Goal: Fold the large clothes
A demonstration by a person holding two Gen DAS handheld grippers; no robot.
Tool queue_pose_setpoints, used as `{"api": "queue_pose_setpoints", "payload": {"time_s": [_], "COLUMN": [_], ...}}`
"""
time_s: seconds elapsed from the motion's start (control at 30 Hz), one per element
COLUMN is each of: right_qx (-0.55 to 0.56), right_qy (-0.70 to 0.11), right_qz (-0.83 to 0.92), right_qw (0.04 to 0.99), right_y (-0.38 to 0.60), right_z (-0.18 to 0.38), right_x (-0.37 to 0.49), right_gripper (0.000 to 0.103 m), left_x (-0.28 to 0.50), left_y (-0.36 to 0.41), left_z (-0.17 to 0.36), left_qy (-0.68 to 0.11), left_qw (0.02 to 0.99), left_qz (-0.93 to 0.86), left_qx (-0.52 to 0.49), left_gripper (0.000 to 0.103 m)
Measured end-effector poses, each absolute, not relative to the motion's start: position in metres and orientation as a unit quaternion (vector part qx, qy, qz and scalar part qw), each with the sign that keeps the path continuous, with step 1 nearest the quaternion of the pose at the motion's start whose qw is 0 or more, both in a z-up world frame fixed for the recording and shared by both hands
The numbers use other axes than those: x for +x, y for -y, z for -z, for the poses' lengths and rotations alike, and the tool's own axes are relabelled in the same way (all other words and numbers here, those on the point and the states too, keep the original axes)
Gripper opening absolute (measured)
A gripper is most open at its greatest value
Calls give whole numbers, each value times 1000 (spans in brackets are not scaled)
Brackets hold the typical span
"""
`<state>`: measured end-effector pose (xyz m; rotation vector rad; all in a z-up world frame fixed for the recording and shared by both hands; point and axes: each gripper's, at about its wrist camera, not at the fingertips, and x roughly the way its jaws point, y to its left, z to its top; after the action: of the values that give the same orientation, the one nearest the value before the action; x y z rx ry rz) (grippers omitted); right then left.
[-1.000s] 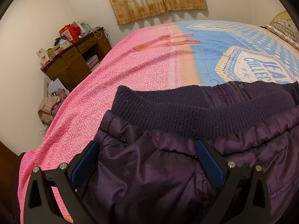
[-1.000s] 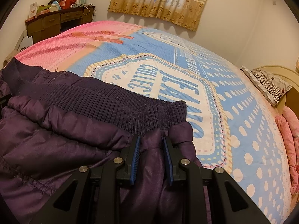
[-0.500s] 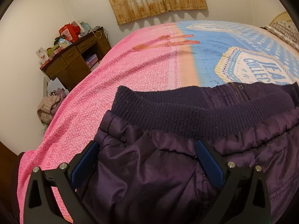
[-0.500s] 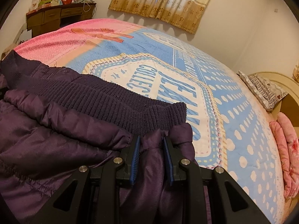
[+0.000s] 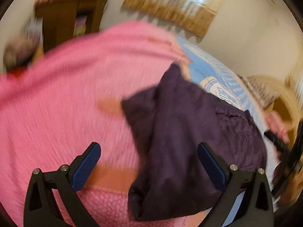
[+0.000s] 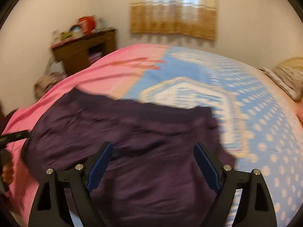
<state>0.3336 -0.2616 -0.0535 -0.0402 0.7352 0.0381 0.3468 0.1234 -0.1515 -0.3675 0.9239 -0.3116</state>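
Right gripper (image 6: 153, 167): jaws opening, blue pads wide apart, dark purple padded jacket (image 6: 132, 151) lying below and between them, neither pad pressing on it. Left gripper (image 5: 149, 167): jaws spread wide, nothing clamped; the jacket's near edge shows between its fingers, apart from both pads.

Jacket: lies folded in a bundle on the bedspread (image 6: 255, 113), across the seam where the pink half meets the blue dotted half, towards the near edge of the bed. Both views are motion-blurred, so fabric detail cannot be read.

Surroundings: a striped pillow (image 6: 284, 79) at the far right of the bed; a brown wooden desk (image 6: 85, 51) with clutter on top against the far left wall; a beige curtain (image 6: 173, 19) on the far wall.
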Motion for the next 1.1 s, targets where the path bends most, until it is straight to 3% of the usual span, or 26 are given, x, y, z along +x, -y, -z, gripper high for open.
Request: {"api": "queue_pose_setpoints", "payload": {"time_s": [0.1,0.23,0.5,0.8,0.97,1.03,1.1], "right_qx": [-52,-41,-52,-121,-102,-96,-93], "right_qy": [-360,-374,-363,-412,-389,-371,-361], "right_qz": [-36,-40,-29,15,7,6,6], "right_qw": [931,926,930,903,916,923,928], "right_y": [239,242,240,214,225,226,228], "right_z": [67,84,100,129,127,127,127], "right_x": [334,340,339,359,352,344,338], "right_gripper": [87,87,87,89,89,89,90], "left_x": [349,358,381,380,376,373,371], "left_y": [-126,-114,-90,-82,-78,-80,-76], "left_z": [175,182,185,179,174,171,166], "left_qy": [-452,-442,-442,-423,-399,-386,-392], "left_qw": [835,823,812,816,809,814,828], "left_qz": [193,235,280,300,335,337,322], "left_qx": [-250,-269,-258,-253,-272,-274,-240], "left_gripper": [103,103,103,103,76,69,69]}}
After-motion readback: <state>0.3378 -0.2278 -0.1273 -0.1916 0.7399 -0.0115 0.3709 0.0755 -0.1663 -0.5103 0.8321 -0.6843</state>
